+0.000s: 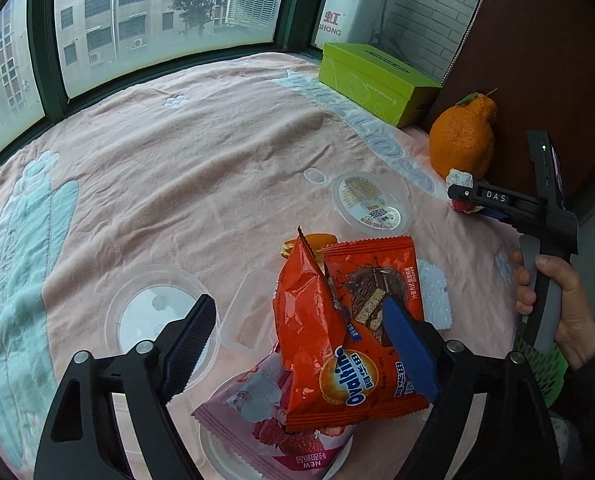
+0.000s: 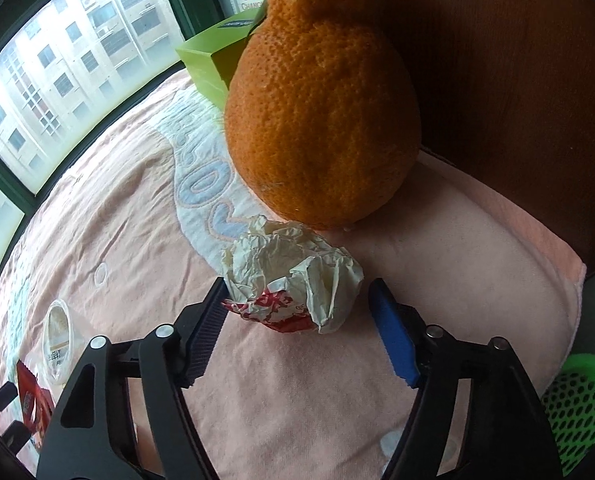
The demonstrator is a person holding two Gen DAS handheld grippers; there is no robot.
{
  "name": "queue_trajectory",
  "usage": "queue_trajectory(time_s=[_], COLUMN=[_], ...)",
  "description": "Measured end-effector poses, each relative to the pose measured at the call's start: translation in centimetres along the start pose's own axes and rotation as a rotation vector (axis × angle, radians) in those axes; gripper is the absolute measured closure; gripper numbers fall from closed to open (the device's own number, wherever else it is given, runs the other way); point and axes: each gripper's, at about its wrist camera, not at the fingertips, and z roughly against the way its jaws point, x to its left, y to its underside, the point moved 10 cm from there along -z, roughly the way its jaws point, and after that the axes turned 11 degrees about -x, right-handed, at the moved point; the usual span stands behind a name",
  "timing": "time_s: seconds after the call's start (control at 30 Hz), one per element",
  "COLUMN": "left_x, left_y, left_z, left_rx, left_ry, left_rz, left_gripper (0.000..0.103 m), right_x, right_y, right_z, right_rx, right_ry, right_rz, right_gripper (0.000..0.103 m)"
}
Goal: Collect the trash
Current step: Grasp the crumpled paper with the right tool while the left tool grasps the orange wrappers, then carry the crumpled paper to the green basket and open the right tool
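Note:
My left gripper [image 1: 297, 316] is open above a heap of trash on the pink cloth: an orange Ovaltine wrapper [image 1: 349, 320], a pink strawberry wrapper [image 1: 281, 432] and clear plastic trays [image 1: 245, 316]. The wrapper lies between the fingers, against the right one. My right gripper [image 2: 297, 292] is open around a crumpled white and red paper wrapper [image 2: 293, 276], which lies on the cloth just in front of a large orange [image 2: 321, 100]. The right gripper also shows in the left wrist view [image 1: 463, 196], at that wrapper [image 1: 460, 178].
A clear round lid [image 1: 371, 204] and a clear round container [image 1: 153, 312] lie on the cloth. A green box [image 1: 377, 80] stands at the back by the window. A brown wall [image 2: 517, 100] runs along the right. A green perforated basket [image 2: 577, 404] sits below the cloth's edge.

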Motion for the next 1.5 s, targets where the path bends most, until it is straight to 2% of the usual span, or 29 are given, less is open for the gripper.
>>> queue_trajectory(time_s=[0.17, 0.3, 0.43, 0.53, 0.73, 0.93, 1.2, 1.5], left_x=[-0.3, -0.9, -1.5, -1.8, -2.5, -3.8, -8.4, -14.8], left_y=[0.6, 0.8, 0.9, 0.7, 0.1, -0.9, -1.2, 0.6], left_z=[-0.7, -0.9, -0.6, 0.1, 2.4, 5.1, 7.7, 7.8], left_rx=[0.023, 0.035, 0.033, 0.015, -0.037, -0.091, -0.129, -0.099], left_ry=[0.040, 0.079, 0.095, 0.091, 0.097, 0.110, 0.163, 0.258], left_rz=[0.026, 0.036, 0.033, 0.022, 0.029, 0.025, -0.026, -0.076], left_gripper=[0.039, 0.057, 0.073, 0.081, 0.086, 0.086, 0.087, 0.087], right_x=[0.6, -0.2, -0.5, -0.8, -0.2, -1.4, -5.7, -11.3], right_y=[0.0, -0.2, -0.4, -0.2, 0.4, 2.4, 6.4, 11.6], right_z=[1.0, 2.7, 4.8, 6.7, 10.1, 13.4, 16.5, 19.0], right_rx=[-0.028, -0.059, -0.093, -0.118, -0.164, -0.185, -0.177, -0.129], right_ry=[0.012, 0.002, -0.011, -0.020, -0.027, -0.021, 0.036, 0.107], right_rz=[0.050, 0.046, 0.040, 0.036, 0.050, 0.043, 0.021, -0.044], right_gripper=[0.043, 0.044, 0.044, 0.044, 0.044, 0.044, 0.044, 0.042])
